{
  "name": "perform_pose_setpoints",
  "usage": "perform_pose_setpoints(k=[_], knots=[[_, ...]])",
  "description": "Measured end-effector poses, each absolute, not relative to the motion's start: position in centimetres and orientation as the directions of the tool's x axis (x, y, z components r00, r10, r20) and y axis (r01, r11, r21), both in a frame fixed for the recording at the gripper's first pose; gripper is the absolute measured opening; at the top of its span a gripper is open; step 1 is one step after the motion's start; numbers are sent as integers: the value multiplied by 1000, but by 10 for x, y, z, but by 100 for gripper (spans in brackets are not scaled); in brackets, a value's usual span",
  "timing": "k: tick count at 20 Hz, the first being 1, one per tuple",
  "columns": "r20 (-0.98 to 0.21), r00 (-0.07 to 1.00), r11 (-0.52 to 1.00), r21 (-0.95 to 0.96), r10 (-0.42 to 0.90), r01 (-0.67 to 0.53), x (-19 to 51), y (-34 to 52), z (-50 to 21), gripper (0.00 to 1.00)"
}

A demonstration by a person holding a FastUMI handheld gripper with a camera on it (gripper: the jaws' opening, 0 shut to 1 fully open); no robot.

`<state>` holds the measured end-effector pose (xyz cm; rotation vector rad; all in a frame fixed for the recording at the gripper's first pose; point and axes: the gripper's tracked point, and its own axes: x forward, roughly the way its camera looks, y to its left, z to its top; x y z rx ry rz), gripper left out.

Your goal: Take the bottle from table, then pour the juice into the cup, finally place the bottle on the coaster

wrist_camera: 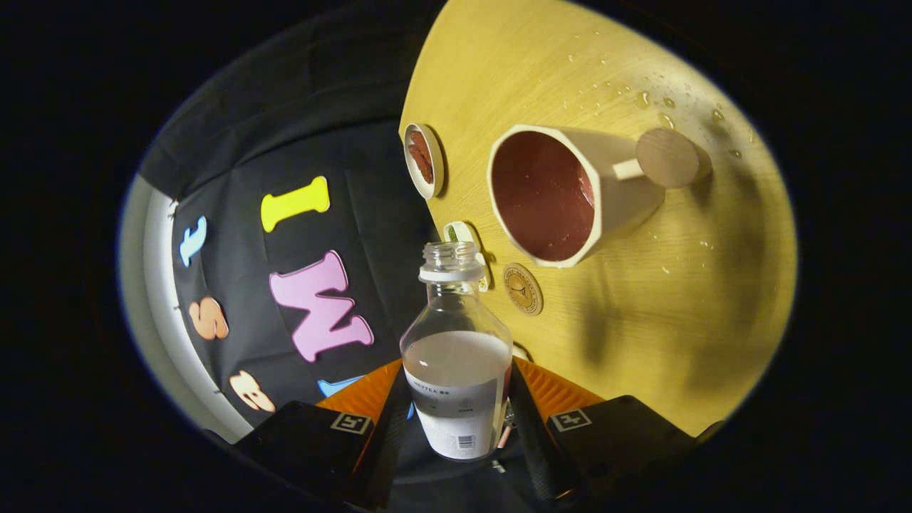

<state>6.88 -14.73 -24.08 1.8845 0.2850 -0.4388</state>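
My gripper (pixel 456 410) is shut on an uncapped clear bottle (pixel 456 356), pressing on its labelled lower body from both sides. The bottle holds pale liquid up to about its shoulder, and its open neck points ahead. The whole view is rolled, so the wooden table (pixel 641 320) stands steeply to the right. Beyond the bottle's mouth sits a white faceted cup (pixel 570 192) with a dark red inside and a round wooden handle knob (pixel 666 158). A small round brown coaster (pixel 523 288) lies on the table just right of the bottle's neck, between bottle and cup.
A small round dish (pixel 425 160) with something red-brown in it rests near the table's edge beyond the cup. Another small pale dish (pixel 463 235) peeks out behind the bottle's mouth. Droplets (pixel 645 100) of liquid spot the wood past the cup.
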Motion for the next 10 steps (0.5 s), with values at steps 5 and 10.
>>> perform_pose_setpoints(k=[5, 10], knots=[[-442, 891, -35, 897, -103, 441, 69, -153, -241, 76], [-400, 889, 300, 839, -224, 453, 66, -155, -222, 76]])
